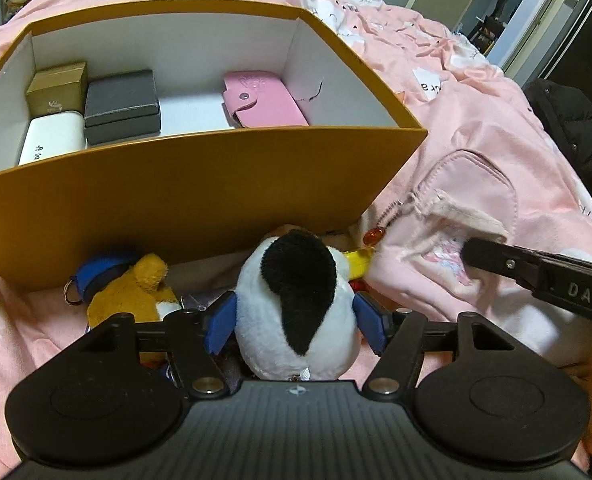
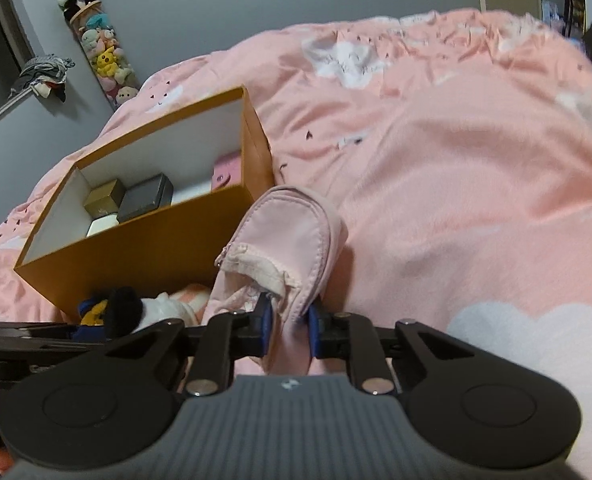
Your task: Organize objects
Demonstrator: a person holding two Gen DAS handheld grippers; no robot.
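A white and black plush toy (image 1: 296, 304) lies in front of the orange box (image 1: 175, 188) on the pink bedcover. It sits between the blue pads (image 1: 220, 322) of my left gripper (image 1: 296, 322), whose jaws stand wide open on either side of it. My right gripper (image 2: 291, 320) is shut on the near edge of a pale pink fabric pouch (image 2: 291, 236); the left wrist view shows one of its fingers (image 1: 496, 258) at the pouch (image 1: 456, 208). Inside the box are a gold box (image 1: 57, 88), a grey box (image 1: 121, 106), a white case (image 1: 53, 140) and a pink wallet (image 1: 261, 98).
An orange plush (image 1: 131, 292) with a blue strap (image 1: 95, 272) lies left of the white toy, against the box wall. A yellow item (image 1: 358, 260) and an amber bead (image 1: 374, 236) lie by the pouch. A dark jacket (image 1: 568, 128) is at the right. The pink bedcover (image 2: 456, 184) spreads beyond.
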